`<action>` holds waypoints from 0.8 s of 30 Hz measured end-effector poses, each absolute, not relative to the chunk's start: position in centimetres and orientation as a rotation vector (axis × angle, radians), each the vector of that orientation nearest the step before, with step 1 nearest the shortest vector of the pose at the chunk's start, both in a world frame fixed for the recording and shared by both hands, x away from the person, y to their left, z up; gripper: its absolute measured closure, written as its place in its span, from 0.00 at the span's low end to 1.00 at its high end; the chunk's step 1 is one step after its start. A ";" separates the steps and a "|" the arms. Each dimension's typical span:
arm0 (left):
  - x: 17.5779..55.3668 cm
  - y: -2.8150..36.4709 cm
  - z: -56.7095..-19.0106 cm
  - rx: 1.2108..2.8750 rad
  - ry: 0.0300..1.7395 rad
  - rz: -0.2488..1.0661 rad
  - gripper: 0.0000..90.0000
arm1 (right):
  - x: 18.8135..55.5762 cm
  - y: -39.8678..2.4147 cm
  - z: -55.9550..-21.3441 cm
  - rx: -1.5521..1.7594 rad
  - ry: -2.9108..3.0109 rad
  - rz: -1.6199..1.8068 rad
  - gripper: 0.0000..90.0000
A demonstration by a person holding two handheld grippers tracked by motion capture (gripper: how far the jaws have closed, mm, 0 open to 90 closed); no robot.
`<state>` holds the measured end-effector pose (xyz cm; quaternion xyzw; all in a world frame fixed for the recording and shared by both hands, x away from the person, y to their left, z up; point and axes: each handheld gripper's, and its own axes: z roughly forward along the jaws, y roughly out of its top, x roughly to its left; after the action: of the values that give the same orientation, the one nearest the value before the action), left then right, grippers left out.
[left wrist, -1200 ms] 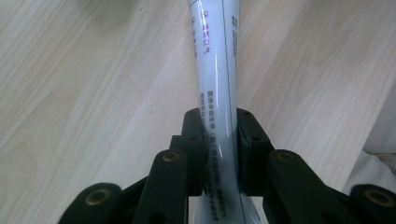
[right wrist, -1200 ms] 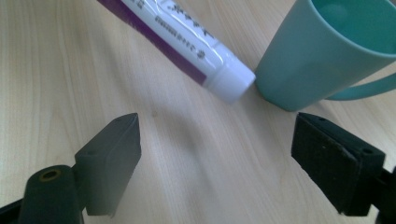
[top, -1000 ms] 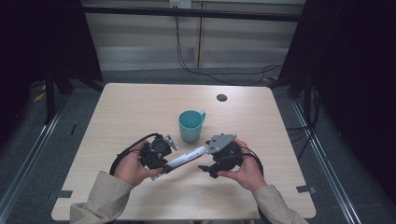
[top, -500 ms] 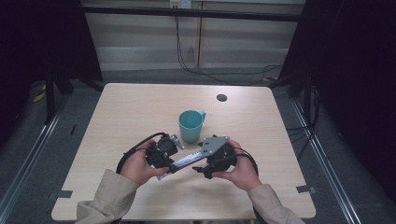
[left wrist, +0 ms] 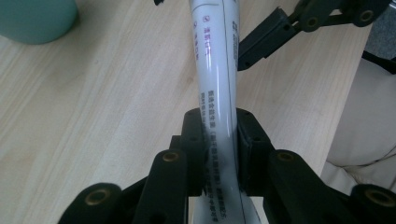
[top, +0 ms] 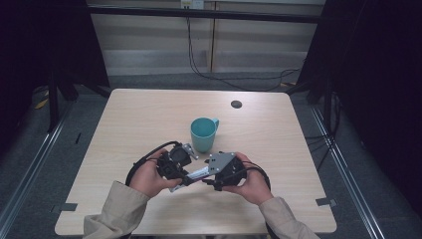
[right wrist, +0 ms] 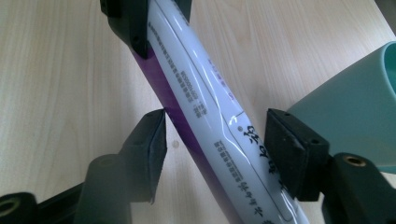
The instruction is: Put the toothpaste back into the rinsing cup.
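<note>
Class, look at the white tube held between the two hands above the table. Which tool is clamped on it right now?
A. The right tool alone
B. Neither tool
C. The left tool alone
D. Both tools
C: in the left gripper view the left tool presses both pads on the tube; the right tool has just been closing around it, but a gap shows at each pad.

Teal mug (top: 203, 133) upright on wooden table (top: 139, 119) — dark round disc (top: 236, 104) near far edge

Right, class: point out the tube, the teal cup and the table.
tube (left wrist: 218, 70), left gripper view, white printed body.
teal cup (top: 203, 134), high view, outer wall.
table (top: 144, 114), high view, bare wooden top.
</note>
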<state>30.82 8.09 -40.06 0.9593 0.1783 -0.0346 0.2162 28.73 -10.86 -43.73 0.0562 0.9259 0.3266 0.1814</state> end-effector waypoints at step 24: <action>31.3 11.8 -38.5 2.374 0.519 0.083 0.43 | 29.3 -13.8 -44.2 0.356 2.700 0.844 0.75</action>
<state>31.27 11.84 -38.52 0.9155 0.2003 0.0321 0.3475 29.30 -13.77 -44.17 0.1235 0.9370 0.2929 0.1446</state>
